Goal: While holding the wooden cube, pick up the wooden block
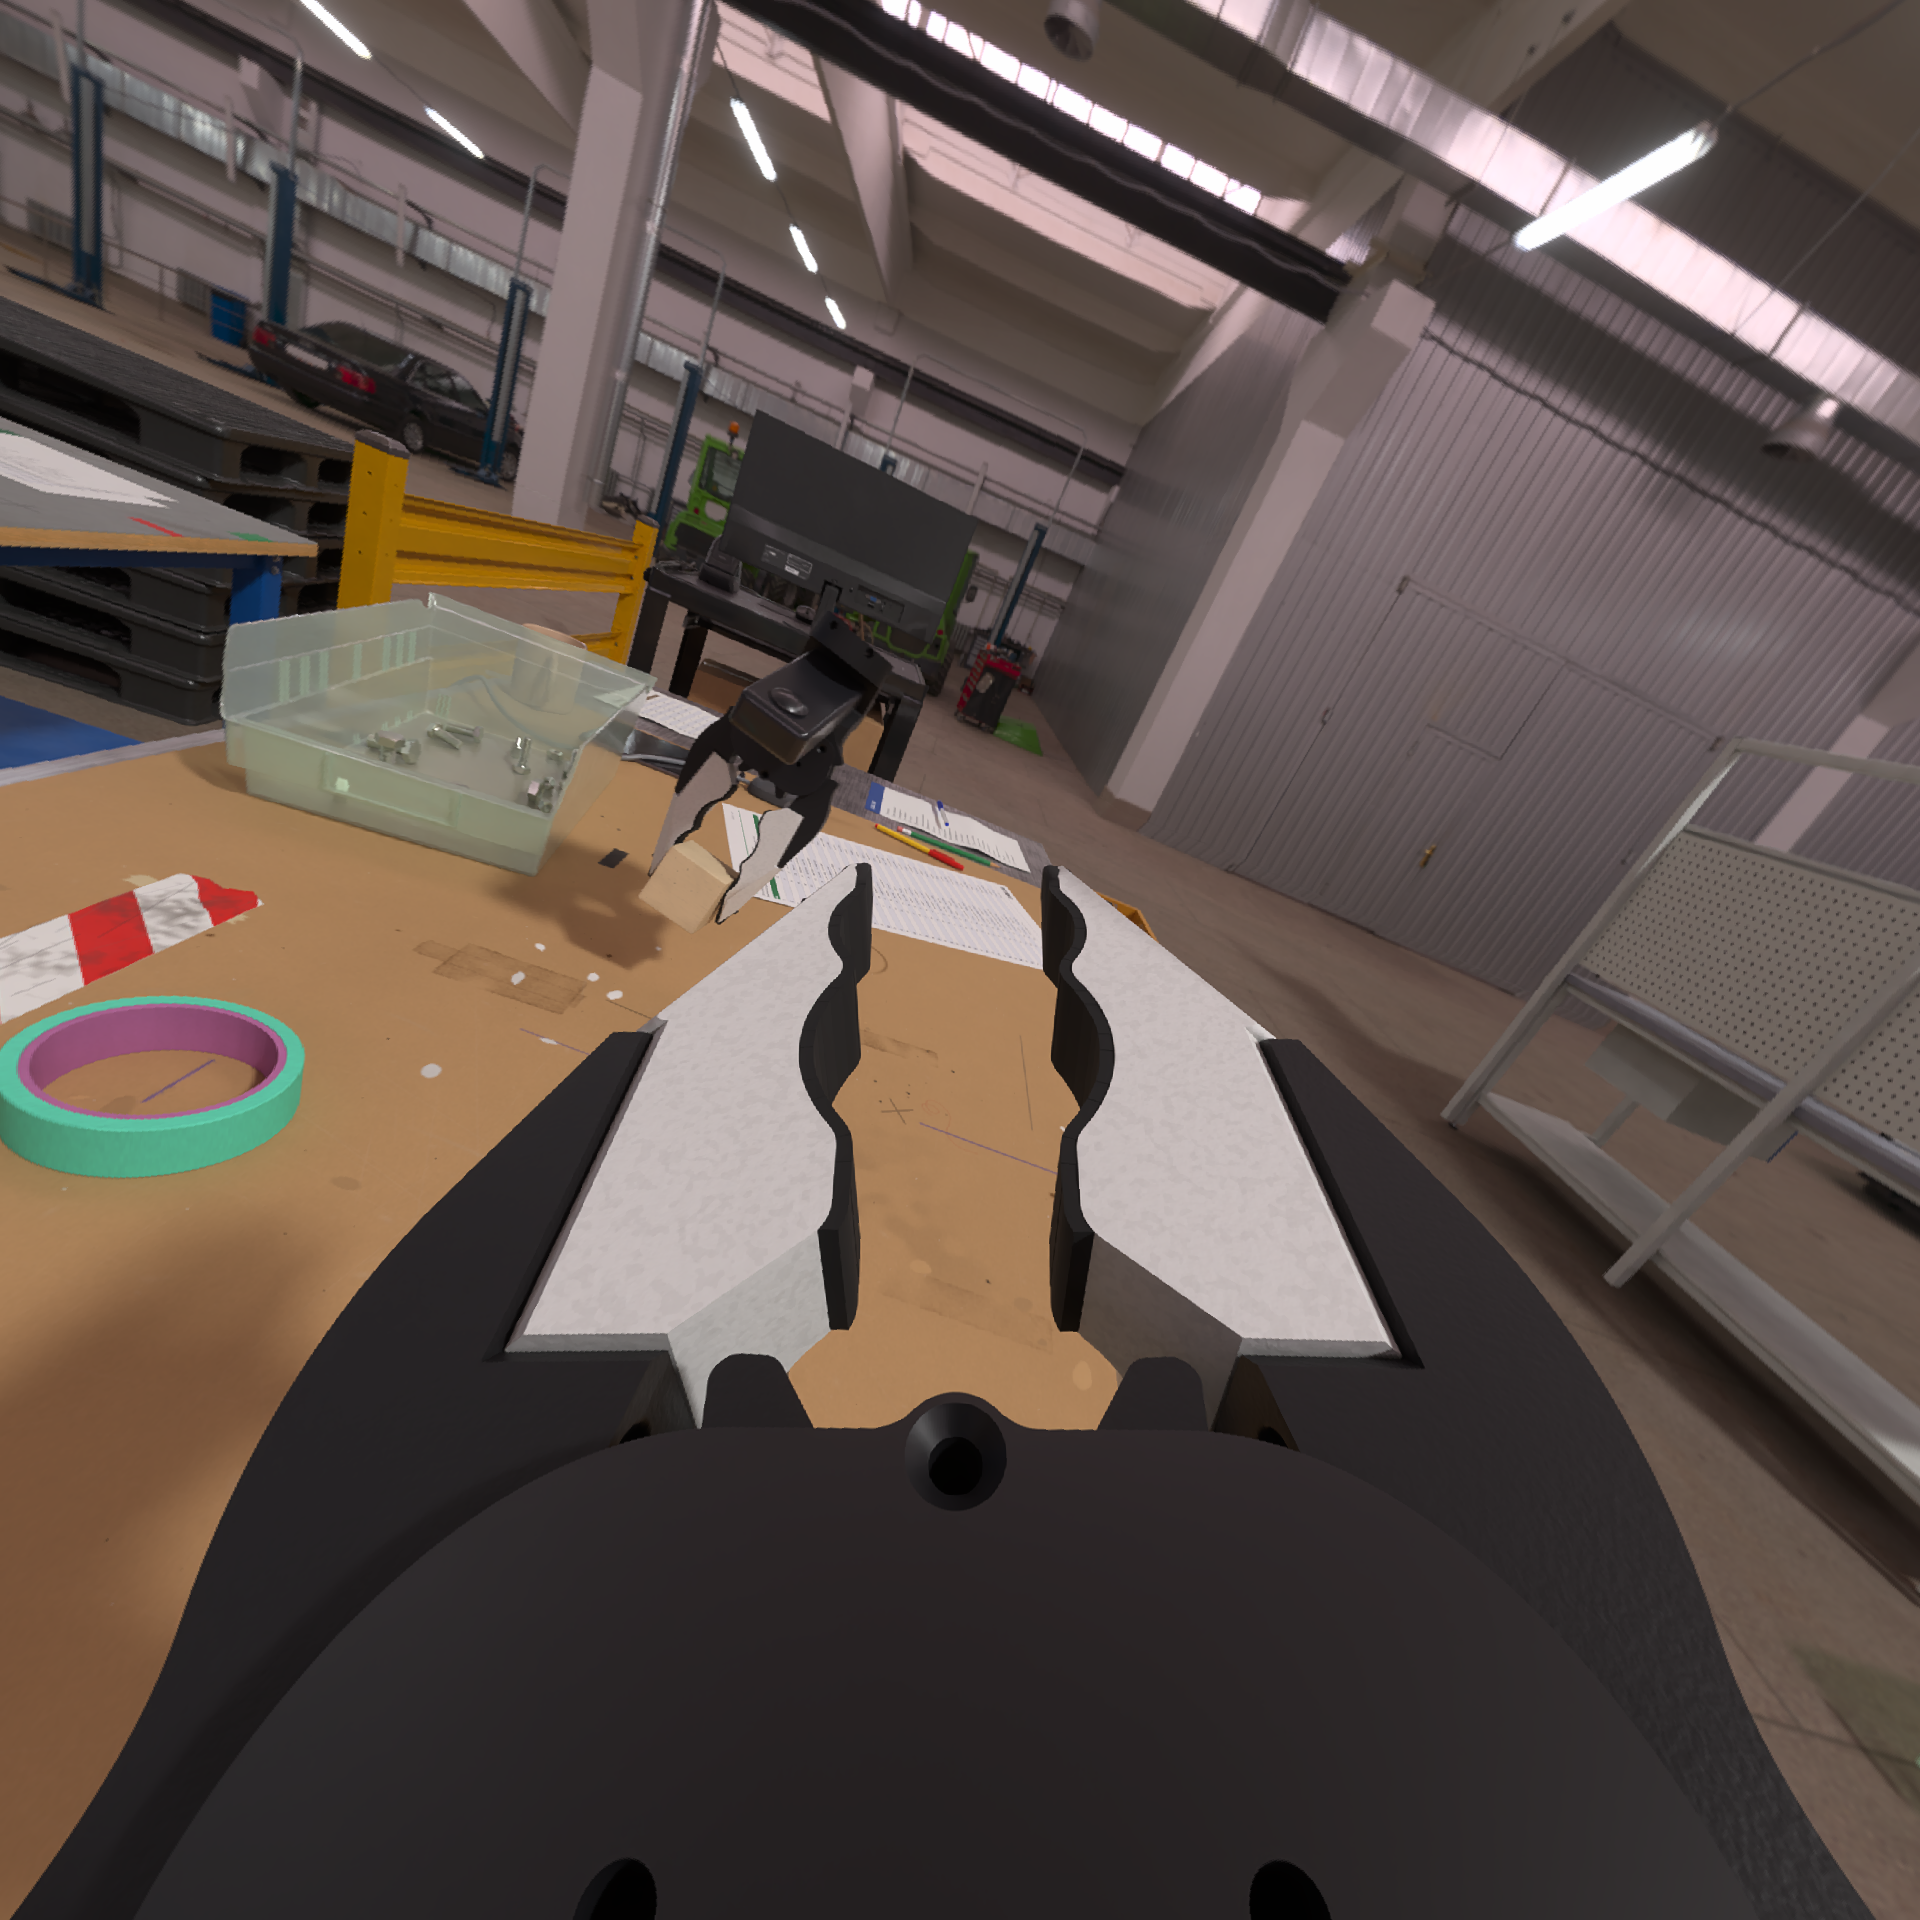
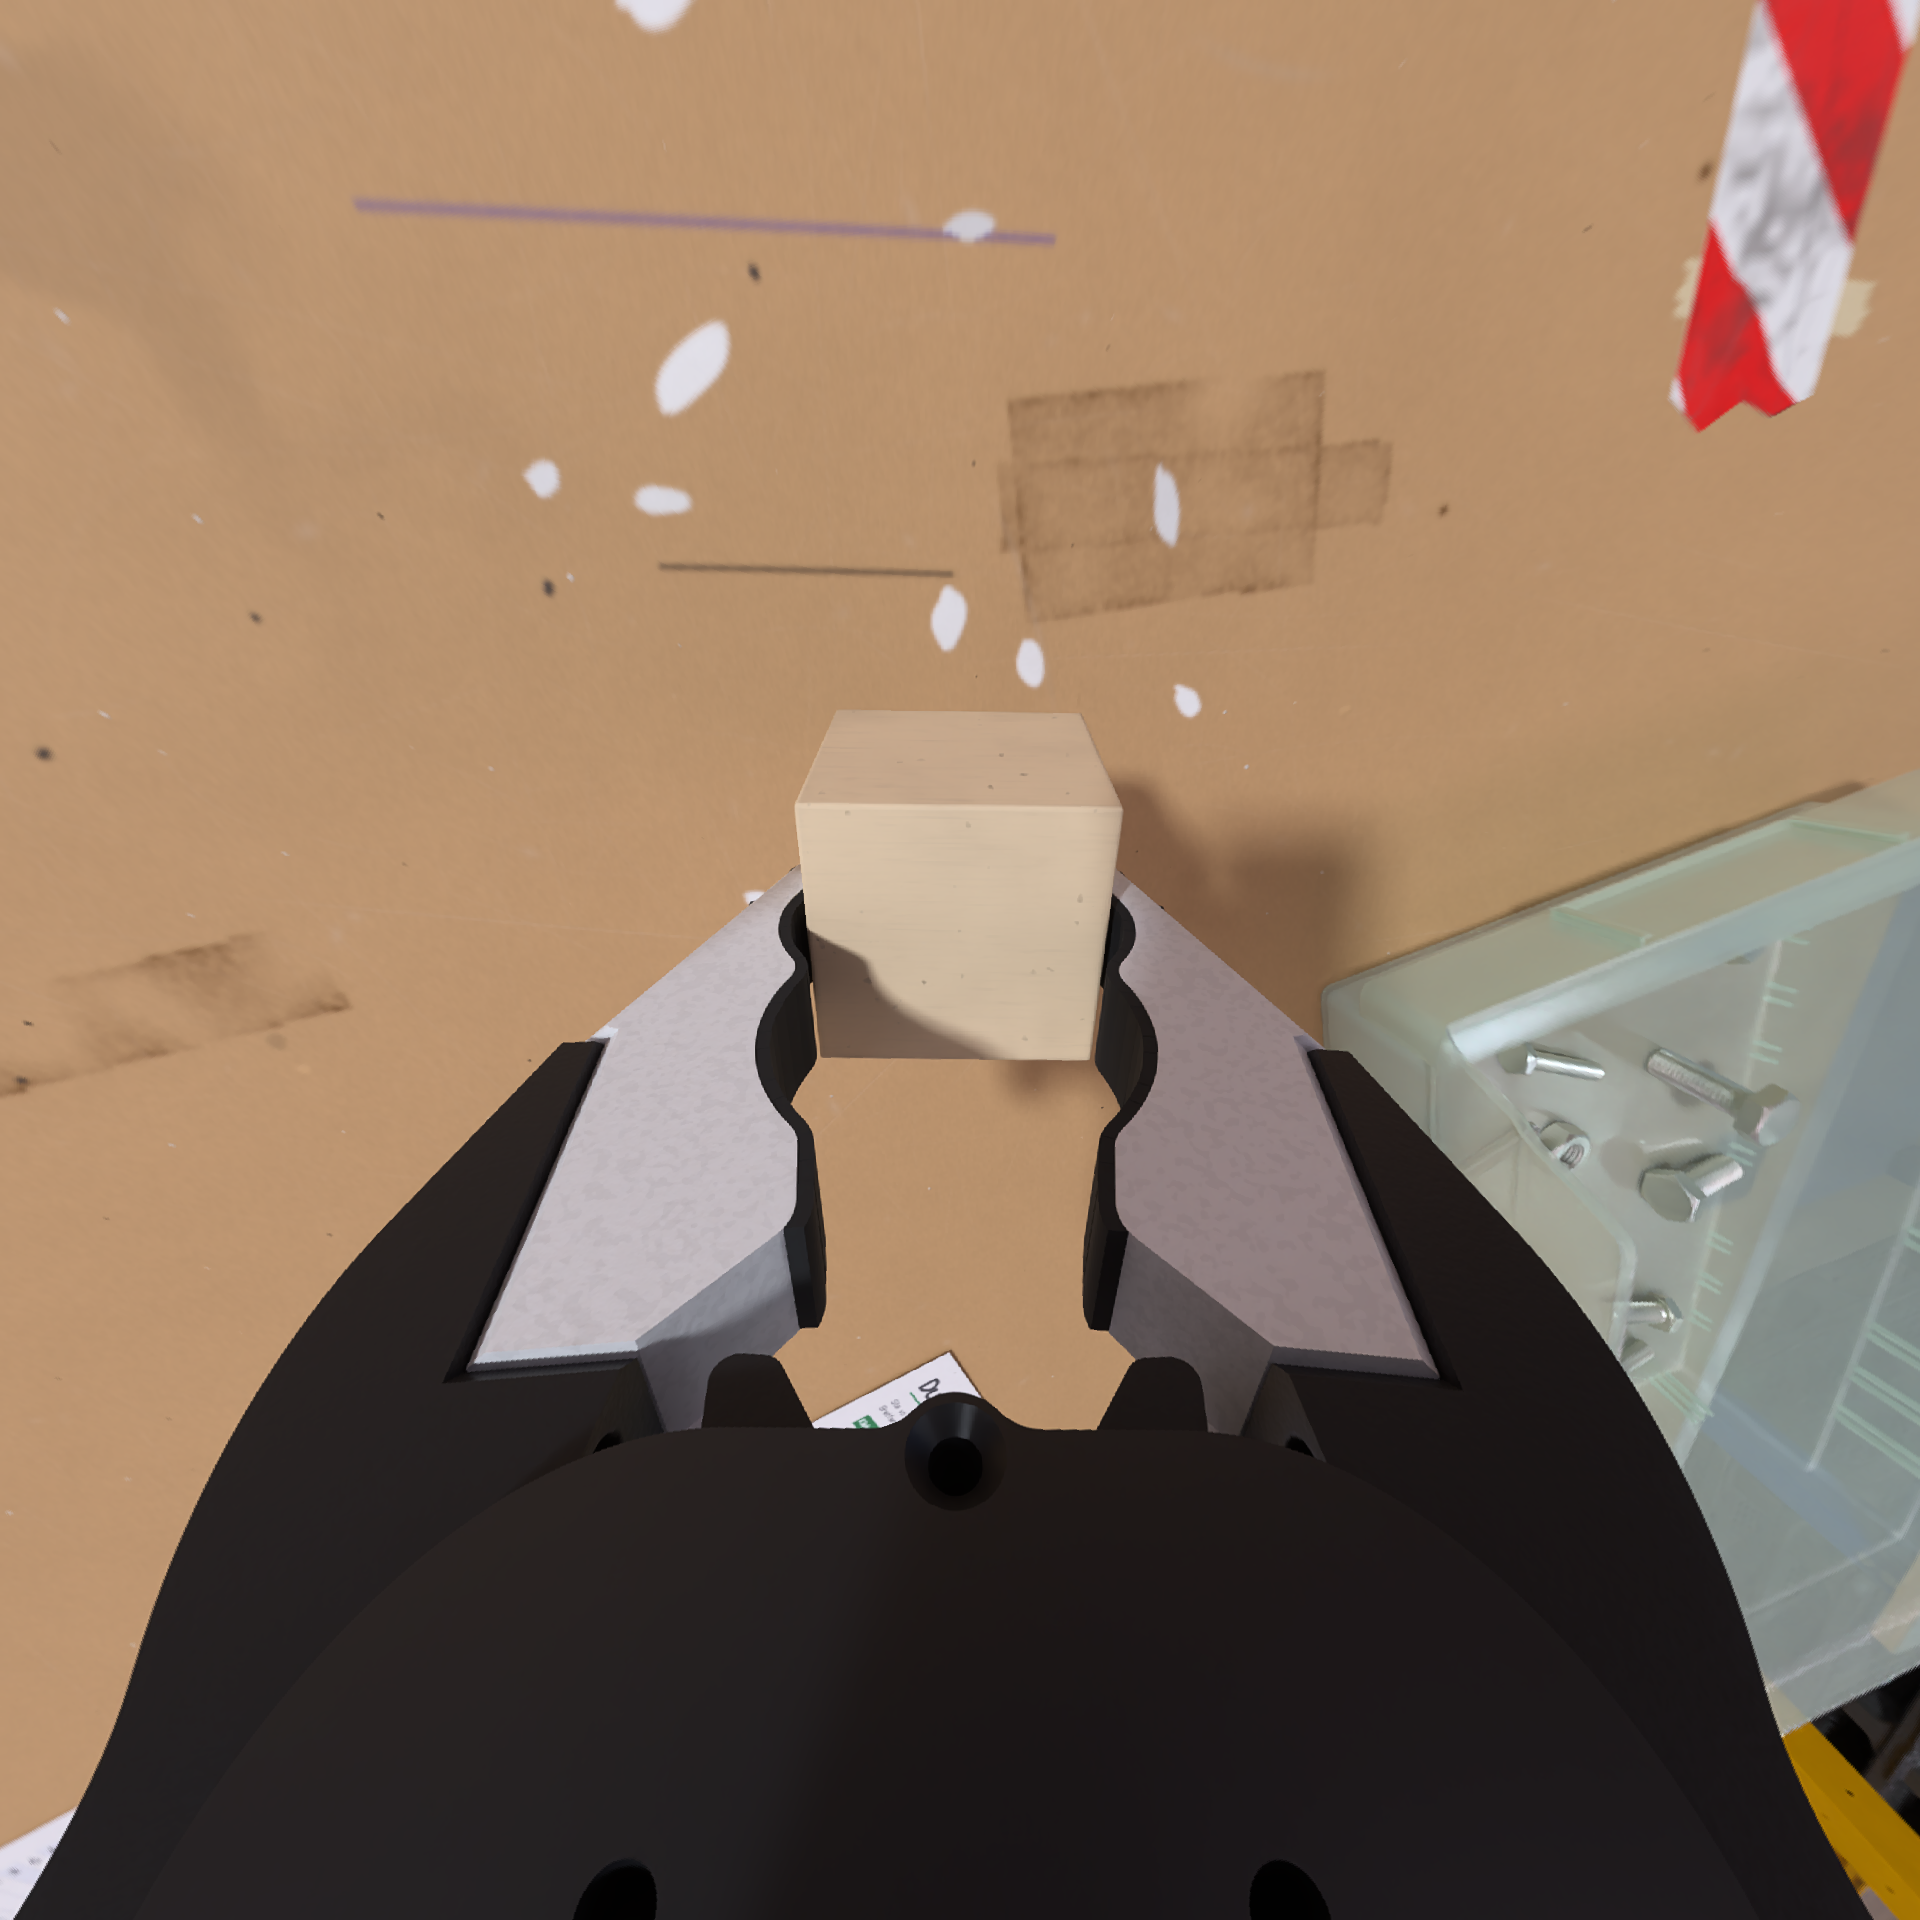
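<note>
My right gripper point(image 2: 956, 920) is shut on a pale wooden cube point(image 2: 956, 831), which its fingertips hold by two opposite sides just above the brown tabletop point(image 2: 416, 831). In the left wrist view the right gripper point(image 1: 696, 883) holds the cube point(image 1: 681, 883) ahead and to the left, tilted down over the table. My left gripper point(image 1: 956, 878) is open and empty, over the tabletop point(image 1: 364, 1195) near its right edge. I see no second wooden block in either view.
A clear plastic bin of bolts point(image 1: 416, 727) point(image 2: 1662, 1143) stands beside the cube. A green and purple tape roll point(image 1: 151, 1081) and a red-white striped strip point(image 1: 114, 925) point(image 2: 1797, 208) lie at the left. Papers and pens point(image 1: 935, 883) lie ahead. A white rack point(image 1: 1714, 987) stands off the table's right.
</note>
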Controlling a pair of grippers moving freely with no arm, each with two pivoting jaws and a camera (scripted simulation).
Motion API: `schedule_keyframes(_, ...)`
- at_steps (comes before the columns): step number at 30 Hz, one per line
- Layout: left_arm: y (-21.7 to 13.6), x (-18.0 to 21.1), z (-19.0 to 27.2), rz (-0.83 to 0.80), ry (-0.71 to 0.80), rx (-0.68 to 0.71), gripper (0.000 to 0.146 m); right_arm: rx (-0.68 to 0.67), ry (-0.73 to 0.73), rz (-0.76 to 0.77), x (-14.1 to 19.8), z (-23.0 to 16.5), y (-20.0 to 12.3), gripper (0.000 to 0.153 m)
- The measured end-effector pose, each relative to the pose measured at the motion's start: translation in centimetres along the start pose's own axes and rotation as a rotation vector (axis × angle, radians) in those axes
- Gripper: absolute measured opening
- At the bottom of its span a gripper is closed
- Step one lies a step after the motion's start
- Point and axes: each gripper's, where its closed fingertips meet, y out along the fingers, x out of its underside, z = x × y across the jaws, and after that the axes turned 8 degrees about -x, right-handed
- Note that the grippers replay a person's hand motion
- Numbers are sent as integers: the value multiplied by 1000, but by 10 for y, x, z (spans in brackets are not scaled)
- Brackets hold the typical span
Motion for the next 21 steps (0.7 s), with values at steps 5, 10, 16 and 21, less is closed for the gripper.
schedule_keyframes(5,6,7,3,-30,4,14,32,-36,-21,-28,6,10,18,52)
schedule_keyframes(10,9,10,1,-31,-24,24,32,-72,-13,-45,9,18,36,52)
schedule_keyframes(16,6,5,3,-21,-3,22,32,-107,-3,-70,9,15,56,52)
schedule_keyframes(21,-1,0,3,-23,2,4,32,-137,56,-72,7,10,59,52)
